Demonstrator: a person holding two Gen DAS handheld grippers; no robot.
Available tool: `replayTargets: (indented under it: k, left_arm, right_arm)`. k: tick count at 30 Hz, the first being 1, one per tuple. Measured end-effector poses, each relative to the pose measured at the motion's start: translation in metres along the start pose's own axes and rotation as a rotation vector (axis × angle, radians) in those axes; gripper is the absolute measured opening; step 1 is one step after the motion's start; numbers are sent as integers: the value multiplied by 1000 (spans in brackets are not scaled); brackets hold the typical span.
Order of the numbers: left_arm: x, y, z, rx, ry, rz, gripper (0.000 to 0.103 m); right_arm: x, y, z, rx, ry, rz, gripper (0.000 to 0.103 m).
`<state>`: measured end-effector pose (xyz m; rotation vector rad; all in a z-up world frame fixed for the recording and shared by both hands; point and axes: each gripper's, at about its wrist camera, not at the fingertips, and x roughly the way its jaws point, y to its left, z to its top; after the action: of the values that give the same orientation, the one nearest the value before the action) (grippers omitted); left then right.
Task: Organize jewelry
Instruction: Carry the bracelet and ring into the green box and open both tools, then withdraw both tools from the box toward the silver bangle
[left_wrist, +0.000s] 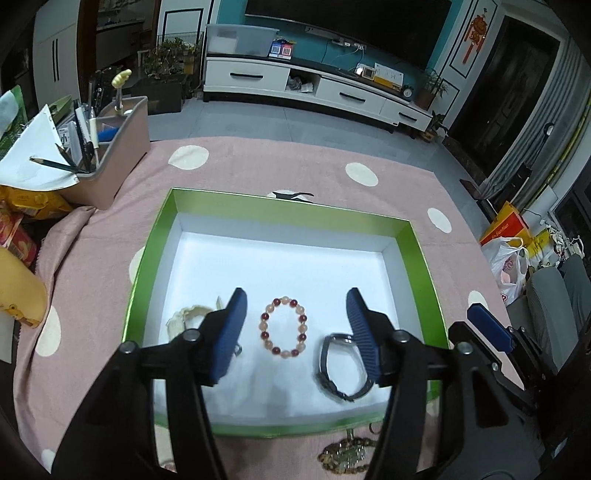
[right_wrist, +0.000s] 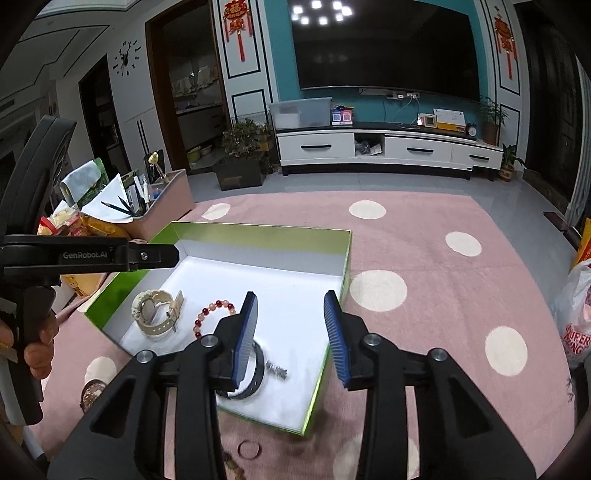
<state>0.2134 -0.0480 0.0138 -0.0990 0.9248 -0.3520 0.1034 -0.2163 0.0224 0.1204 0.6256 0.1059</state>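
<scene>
Hovering over the green box (left_wrist: 417, 258) — both grippers empty.
Left gripper (left_wrist: 295, 325) and right gripper (right_wrist: 291, 328) jaws open; beaded bracelet (left_wrist: 283, 326) inside.

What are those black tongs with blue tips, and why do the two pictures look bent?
Those are hand-held grippers, one in each of a person's hands; no robot arm is involved. Each carries a wide-angle camera looking along its fingers, which bends the view. One picture comes from the left gripper, the other from the right gripper. Both are open and hold nothing. On the pink dotted tablecloth stands a shallow green box with a white inside. In it lie a cream wristwatch, a red and peach bead bracelet and a dark wristwatch. Outside the box's near edge lie a brown bead string and a thin ring.
</scene>
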Motion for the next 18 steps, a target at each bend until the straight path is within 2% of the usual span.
replayTargets:
  k: [2, 4, 7, 11, 13, 18]
  left_arm:
    - [-12, -1, -7, 10, -19, 4, 68]
    - [-23, -1, -14, 13, -34, -5, 73]
    - [-42, 0, -29, 19, -55, -2, 85]
    - [-68, 6, -53, 1, -73, -5, 92]
    - [-79, 8, -63, -4, -78, -3, 92]
    - [-102, 10, -93, 15, -85, 42, 95]
  right_arm:
    - [-10, 0, -7, 6, -6, -4, 45]
    - [-22, 1, -15, 7, -13, -9, 47]
    - [-38, 1, -25, 19, -16, -12, 53]
    - [-63, 8, -40, 12, -26, -15, 60]
    - [-78, 11, -48, 12, -34, -12, 67]
    - [-104, 20, -61, 10, -38, 5, 68]
